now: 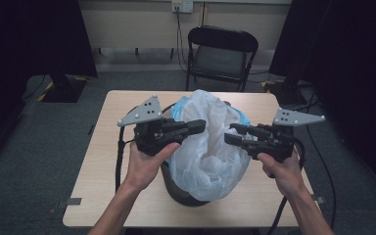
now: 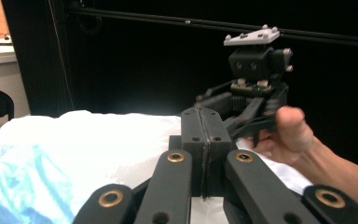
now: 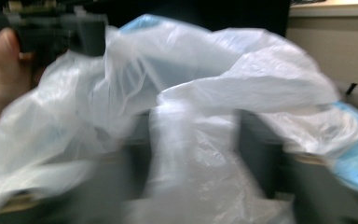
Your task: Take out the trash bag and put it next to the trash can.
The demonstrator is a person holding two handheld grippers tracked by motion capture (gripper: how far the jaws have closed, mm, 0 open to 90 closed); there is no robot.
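Billowing at the middle of the desk (image 1: 103,186): a thin white bag (image 1: 208,142), bulged up and over a dark bin (image 1: 186,198), long axis roughly upright, loose crown toward the far edge. Peeking out beneath it on the far-left side and far-right side, a blue liner (image 1: 178,110). Flanked closely on both sides. From the left edge's side, the left gripper (image 1: 203,125), held level, pointing across toward the right edge, tip against the bag's upper left shoulder; jaws pressed fully together, with no telling from here whether any film is caught at the very tip. From the right edge's side, the right gripper (image 1: 227,133), also level, pointing back toward the left edge, already in among the upper right folds; jaws standing somewhat apart with a rope of film running between them, too blurred up close to read any firm pinch. Judged from this: bag lying dead ahead of both tips, between them, the right one deeper into the film and so nearer to a fresh hold. Likely calls for closing on that fold, then drawing outward toward the right edge.
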